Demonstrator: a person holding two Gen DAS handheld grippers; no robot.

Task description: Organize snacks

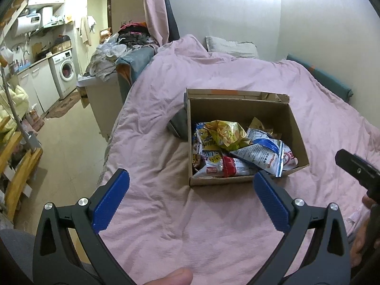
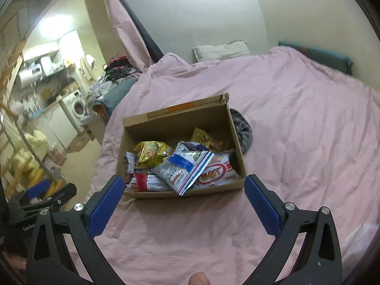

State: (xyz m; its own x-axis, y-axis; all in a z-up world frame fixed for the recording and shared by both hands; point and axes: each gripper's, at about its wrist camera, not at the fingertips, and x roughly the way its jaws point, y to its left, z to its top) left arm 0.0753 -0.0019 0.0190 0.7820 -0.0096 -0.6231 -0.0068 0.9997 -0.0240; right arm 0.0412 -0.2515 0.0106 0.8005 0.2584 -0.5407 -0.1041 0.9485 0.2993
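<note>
Small one-room home, studio flat, sleeping area and kitchenette in one space. Landmark: wide bed under a wrinkled pink duvet (image 1: 213, 95), filling most of both views. At its head, against the plain pale wall, a flat grey-white pillow (image 1: 231, 47). Along its far right edge, a teal padded bolster (image 1: 320, 76). Just left of the bed, a heap of mixed clothes and laundry (image 1: 118, 47) on a low unit. Farther left, across the beige floor, a white front-loading washing machine (image 1: 65, 70) under a kitchen counter, white cabinet doors (image 1: 39, 85) beside it, and a white cylindrical water heater (image 1: 25, 22) on the wall above.
</note>
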